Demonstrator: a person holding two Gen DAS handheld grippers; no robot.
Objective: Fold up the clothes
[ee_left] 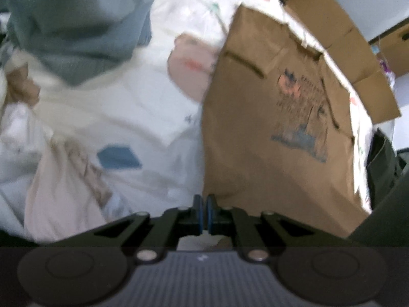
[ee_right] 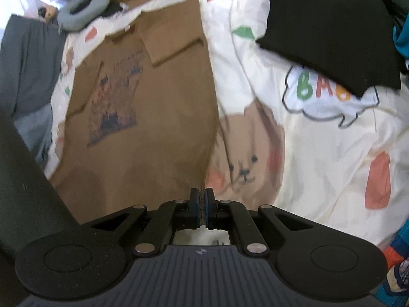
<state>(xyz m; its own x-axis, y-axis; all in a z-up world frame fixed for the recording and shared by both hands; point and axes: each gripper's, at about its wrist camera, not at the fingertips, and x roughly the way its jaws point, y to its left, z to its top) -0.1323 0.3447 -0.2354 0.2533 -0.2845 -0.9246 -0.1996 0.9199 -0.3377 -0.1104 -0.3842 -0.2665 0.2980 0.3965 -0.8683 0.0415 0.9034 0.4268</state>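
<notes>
A cream cotton bedsheet printed with cartoon bears and coloured patches (ee_right: 319, 140) fills most of both wrist views, and it is the surface on which everything lies. On it spreads the brown short-sleeved T-shirt with a dark blue and orange chest print (ee_right: 153, 128), running from the lower middle of the right wrist frame to its upper left, and down the right half of the left wrist frame (ee_left: 268, 153). A folded black garment (ee_right: 327, 25) sits at the upper right of the right wrist view, overlapping the sheet's lettering. A crumpled grey-blue cloth (ee_left: 76, 30) lies at the upper left of the left wrist view. A grey ring-shaped cushion (ee_right: 81, 7) rests at the upper left of the right wrist view. The right tongs (ee_right: 202, 206) are clamped on the brown shirt's hem. The left tongs (ee_left: 204, 212) are closed at the shirt's lower edge, the pinch itself blurred.
</notes>
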